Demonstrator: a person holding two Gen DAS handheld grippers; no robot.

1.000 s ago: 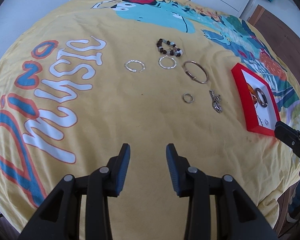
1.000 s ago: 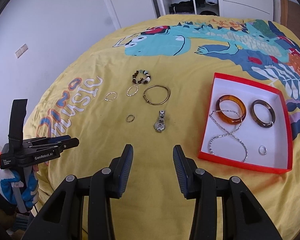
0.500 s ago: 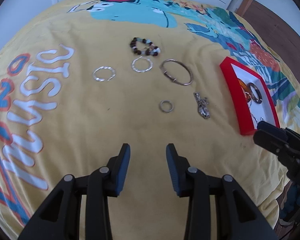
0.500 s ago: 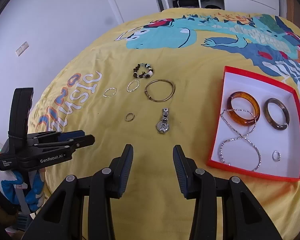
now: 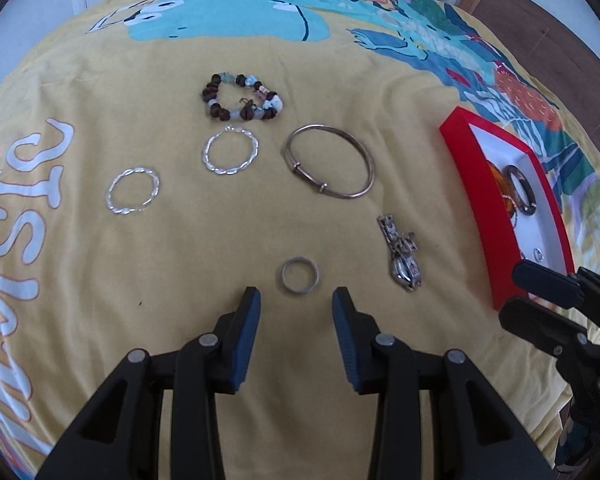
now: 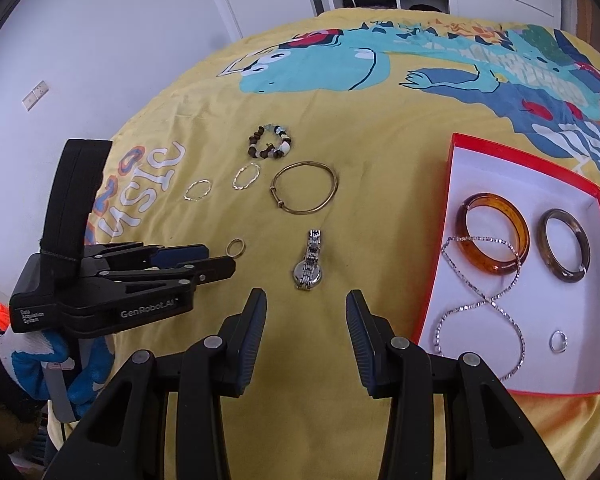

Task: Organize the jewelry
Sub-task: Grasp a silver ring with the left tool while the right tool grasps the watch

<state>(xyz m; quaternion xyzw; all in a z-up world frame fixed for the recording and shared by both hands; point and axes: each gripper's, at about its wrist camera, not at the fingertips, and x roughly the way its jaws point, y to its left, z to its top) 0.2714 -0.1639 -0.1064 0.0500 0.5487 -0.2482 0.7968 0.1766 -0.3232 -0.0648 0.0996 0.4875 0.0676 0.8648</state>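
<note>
A small ring (image 5: 299, 275) lies just beyond the left gripper's (image 5: 296, 322) parted, empty jaws; plain, dull metal; the right gripper (image 6: 306, 326) gapes empty too.

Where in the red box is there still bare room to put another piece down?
In the red box, the white floor is bare along the far side, above the amber bangle and the dark bangle, and near the small ring. The middle and left are crowded by the silver chain.
</note>
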